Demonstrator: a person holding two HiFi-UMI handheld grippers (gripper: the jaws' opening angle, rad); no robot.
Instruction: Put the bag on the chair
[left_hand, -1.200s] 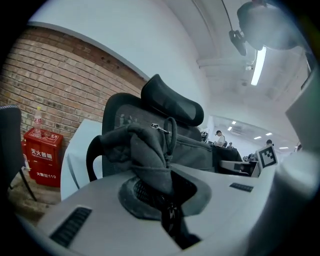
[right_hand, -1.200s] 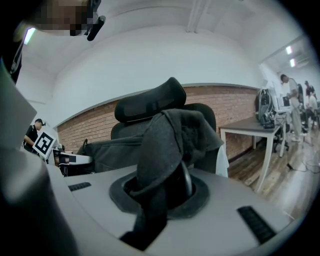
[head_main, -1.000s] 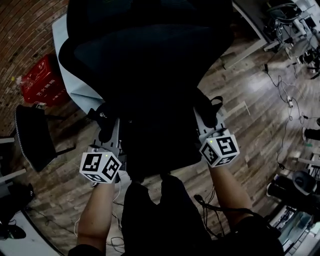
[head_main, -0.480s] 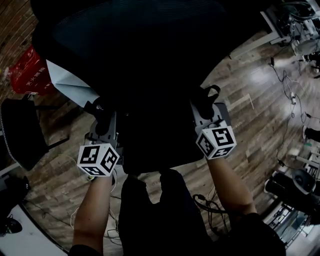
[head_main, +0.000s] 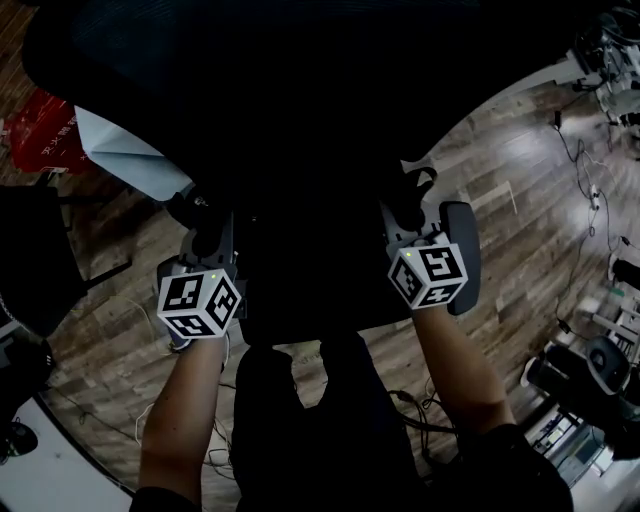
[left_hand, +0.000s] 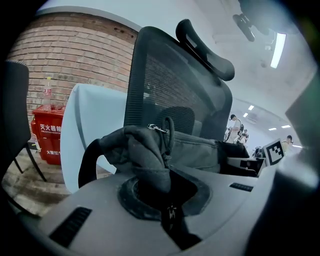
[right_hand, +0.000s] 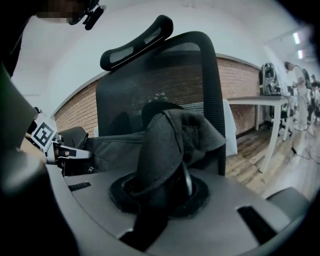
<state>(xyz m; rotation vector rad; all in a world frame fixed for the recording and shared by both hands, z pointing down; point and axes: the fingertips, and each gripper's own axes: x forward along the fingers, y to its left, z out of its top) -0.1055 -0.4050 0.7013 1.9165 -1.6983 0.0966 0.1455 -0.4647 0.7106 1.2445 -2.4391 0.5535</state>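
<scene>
A dark grey bag (left_hand: 150, 147) hangs stretched between my two grippers, in front of the black mesh office chair (left_hand: 170, 85) with its headrest (left_hand: 206, 47). My left gripper (left_hand: 167, 202) is shut on a bunched fold of the bag's left end, beside a strap and a zipper pull. At the other end my right gripper (right_hand: 160, 192) is shut on a fold of the bag (right_hand: 170, 145). In the head view the bag (head_main: 310, 270) is a dark mass between the left gripper (head_main: 212, 240) and the right gripper (head_main: 405, 215), against the chair (head_main: 300, 100). Whether the bag touches the seat is hidden.
A red crate (left_hand: 47, 135) with a bottle (left_hand: 48, 92) on it stands by the brick wall, left of the chair. A pale blue panel (left_hand: 95, 120) stands behind the chair. A white table (right_hand: 260, 107) is at the right. Cables (head_main: 585, 180) lie on the wooden floor.
Both grippers have moved forward with the bag toward the chair, which now fills more of the head view. The red crate has slid to the view's upper left edge.
</scene>
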